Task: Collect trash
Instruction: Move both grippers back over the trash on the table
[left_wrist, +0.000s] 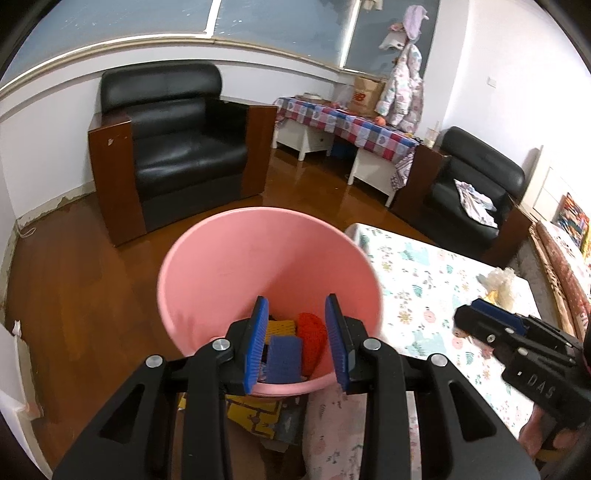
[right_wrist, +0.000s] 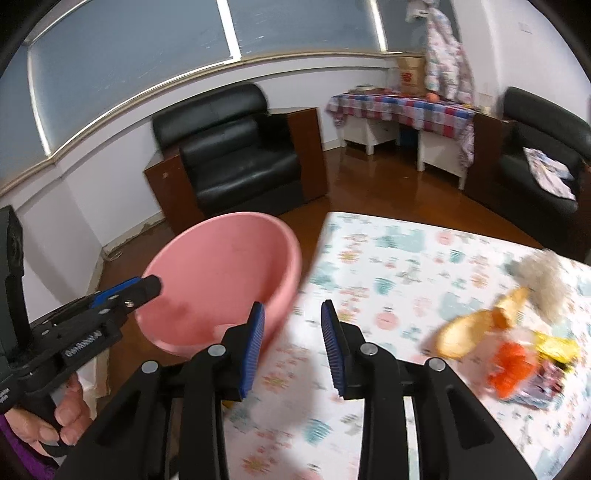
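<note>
A pink bin (left_wrist: 236, 266) stands beside a table with a floral cloth (left_wrist: 424, 280). Inside lie a blue piece (left_wrist: 284, 360), a red mesh lump (left_wrist: 313, 332) and a yellow piece (left_wrist: 280, 326). My left gripper (left_wrist: 297, 343) is open and empty, above the bin's near rim. My right gripper (right_wrist: 293, 349) is open and empty, over the table's left edge beside the bin (right_wrist: 221, 273). Trash lies on the cloth to its right: an orange peel (right_wrist: 469, 332), a red mesh piece (right_wrist: 511, 365), a yellow wrapper (right_wrist: 557, 347), a fluffy tuft (right_wrist: 543, 284).
Black armchairs stand at the back (left_wrist: 184, 147) and right (left_wrist: 469, 192). A side table with a checked cloth (left_wrist: 347, 122) is by the far wall. A yellow patterned box (left_wrist: 255, 413) sits on the wooden floor under the bin.
</note>
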